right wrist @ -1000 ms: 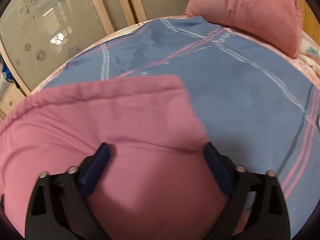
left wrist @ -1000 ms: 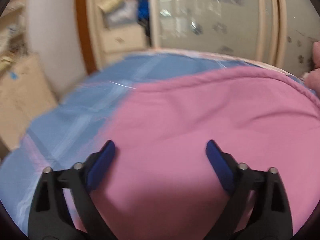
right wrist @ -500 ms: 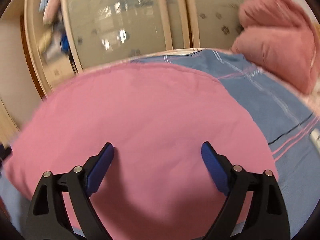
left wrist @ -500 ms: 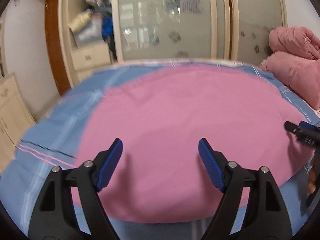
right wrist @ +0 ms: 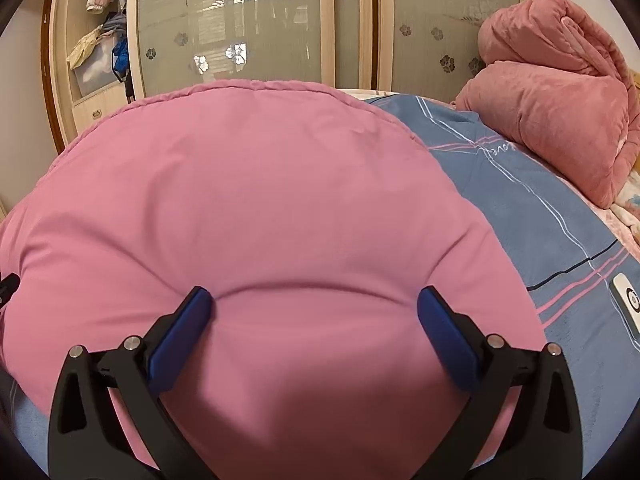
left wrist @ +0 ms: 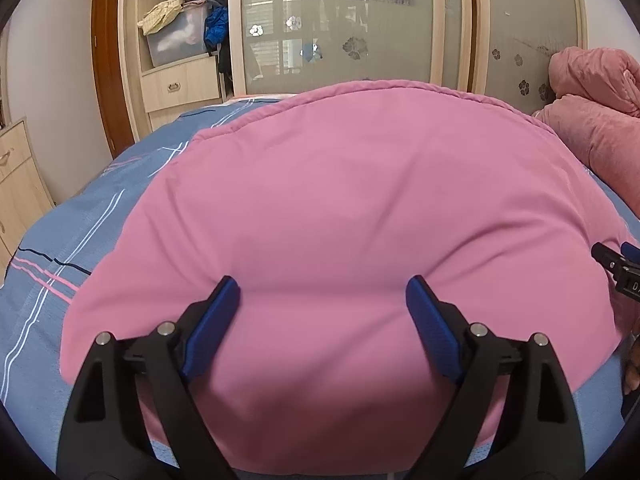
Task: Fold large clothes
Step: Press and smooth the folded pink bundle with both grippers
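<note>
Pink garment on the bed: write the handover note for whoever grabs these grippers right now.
Left gripper: open, empty, over the near part of the pink garment.
Right gripper: open, empty, over the same cloth further right.
The garment lies spread fairly flat on the blue bedsheet, with shallow creases by the fingertips.
Done: laid out; whether any fold is in, I cannot tell.
Left: grip an edge and fold, likely.

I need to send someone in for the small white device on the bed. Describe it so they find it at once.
Start at the blue striped bedsheet covering the bed. Go to the side beyond the spread pink garment, below the rolled pink quilt. The white device lies flat on the sheet's pink stripes, the only small white thing there, marked with a dark ring.
</note>
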The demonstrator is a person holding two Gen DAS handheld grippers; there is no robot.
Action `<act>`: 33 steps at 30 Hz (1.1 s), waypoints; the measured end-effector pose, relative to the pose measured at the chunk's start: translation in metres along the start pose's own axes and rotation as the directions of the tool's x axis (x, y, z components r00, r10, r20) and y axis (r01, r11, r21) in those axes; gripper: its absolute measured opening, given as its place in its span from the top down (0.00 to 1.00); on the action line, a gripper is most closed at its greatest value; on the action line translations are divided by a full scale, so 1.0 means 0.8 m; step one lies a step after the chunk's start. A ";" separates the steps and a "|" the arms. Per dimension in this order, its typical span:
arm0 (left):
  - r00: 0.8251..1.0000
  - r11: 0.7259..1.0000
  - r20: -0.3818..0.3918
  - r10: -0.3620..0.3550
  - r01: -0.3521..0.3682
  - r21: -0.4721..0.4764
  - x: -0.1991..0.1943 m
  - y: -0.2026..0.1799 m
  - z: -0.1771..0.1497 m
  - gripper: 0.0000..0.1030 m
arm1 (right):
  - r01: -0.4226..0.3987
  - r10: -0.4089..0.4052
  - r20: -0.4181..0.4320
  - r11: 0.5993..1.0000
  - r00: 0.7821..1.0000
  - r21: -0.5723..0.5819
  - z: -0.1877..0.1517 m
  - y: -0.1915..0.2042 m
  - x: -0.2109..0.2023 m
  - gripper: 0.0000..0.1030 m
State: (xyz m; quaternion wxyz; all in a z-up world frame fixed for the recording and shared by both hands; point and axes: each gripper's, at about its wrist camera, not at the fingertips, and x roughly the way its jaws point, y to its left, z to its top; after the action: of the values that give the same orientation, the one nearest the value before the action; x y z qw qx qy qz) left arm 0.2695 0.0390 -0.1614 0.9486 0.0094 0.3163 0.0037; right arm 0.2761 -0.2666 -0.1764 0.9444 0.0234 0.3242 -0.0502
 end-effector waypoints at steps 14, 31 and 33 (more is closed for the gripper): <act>0.996 1.000 0.092 0.015 -0.014 -0.004 -0.043 -0.003 0.017 0.11 | -0.043 0.037 0.117 0.998 0.992 0.048 0.015 0.004 -0.052 0.01; 0.990 0.998 -0.125 -0.065 0.067 0.013 0.083 -0.037 0.050 0.02 | -0.017 -0.009 -0.138 0.982 0.990 -0.188 0.098 0.111 0.109 0.01; 0.988 0.997 -0.136 -0.070 0.072 0.007 0.091 -0.037 0.052 0.02 | -0.014 -0.011 -0.135 0.982 0.991 -0.186 0.099 0.111 0.113 0.01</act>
State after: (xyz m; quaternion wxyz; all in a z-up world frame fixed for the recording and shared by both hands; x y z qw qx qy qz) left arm 0.3529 0.0096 -0.1721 0.9243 0.0034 0.3804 -0.0314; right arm 0.4054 -0.1915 -0.1687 0.9182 -0.0616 0.3909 -0.0173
